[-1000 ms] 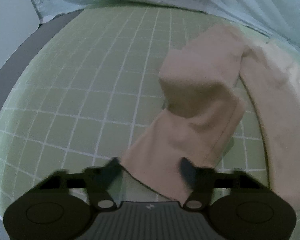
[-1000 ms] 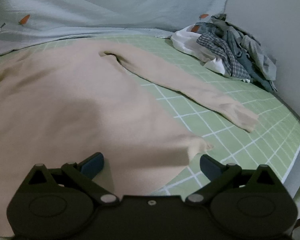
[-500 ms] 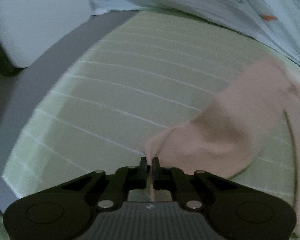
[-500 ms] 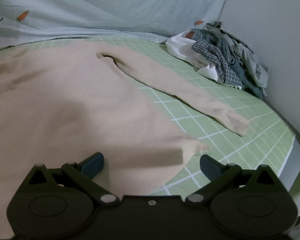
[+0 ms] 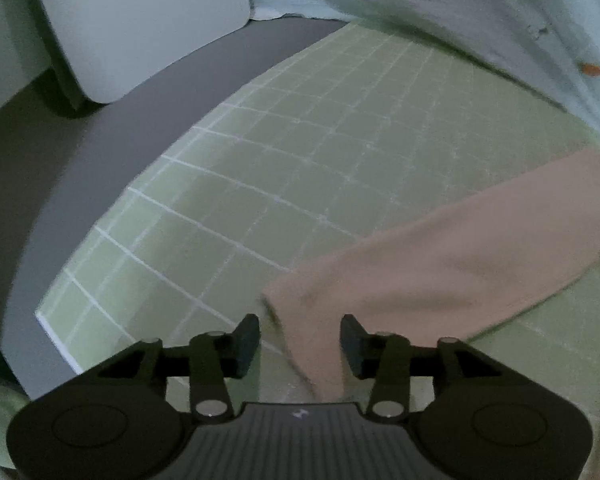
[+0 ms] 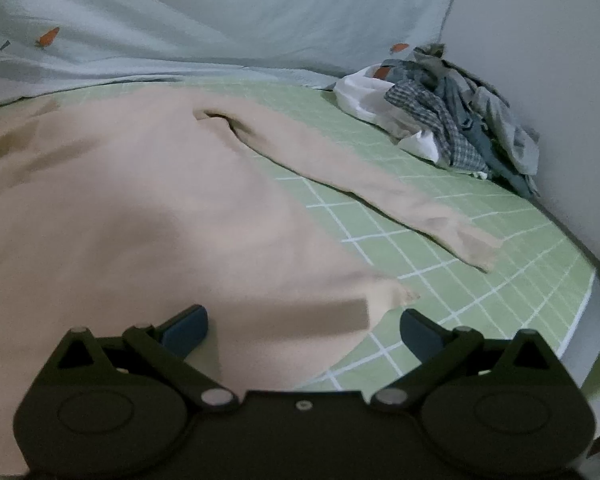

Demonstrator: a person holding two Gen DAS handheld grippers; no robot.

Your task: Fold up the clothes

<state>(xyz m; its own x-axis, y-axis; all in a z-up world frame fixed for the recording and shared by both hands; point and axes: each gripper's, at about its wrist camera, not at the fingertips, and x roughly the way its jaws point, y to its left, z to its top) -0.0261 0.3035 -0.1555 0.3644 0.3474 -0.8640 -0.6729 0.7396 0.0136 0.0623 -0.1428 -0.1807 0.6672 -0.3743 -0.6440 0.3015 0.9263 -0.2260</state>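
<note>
A beige long-sleeved top (image 6: 140, 216) lies spread on the green checked sheet (image 6: 460, 280). Its right sleeve (image 6: 364, 180) stretches out toward the bed's right side. In the left wrist view the other sleeve (image 5: 440, 264) lies flat and straight across the sheet, its cuff end between the fingers of my left gripper (image 5: 300, 344), which stands open just above it. My right gripper (image 6: 304, 330) is open over the top's lower right corner, with cloth lying between its fingers but not pinched.
A heap of unfolded clothes (image 6: 452, 120), checked and grey, sits at the back right against the wall. A pale blue quilt (image 6: 220, 20) with carrot prints runs along the back. The bed's grey edge (image 5: 80, 184) and a white pillow (image 5: 132, 20) lie to the left.
My left gripper shut on the bunched sleeve, pulled it out to the left until it lay straight, then opened and let it go. The right gripper stayed open and barely moved.
</note>
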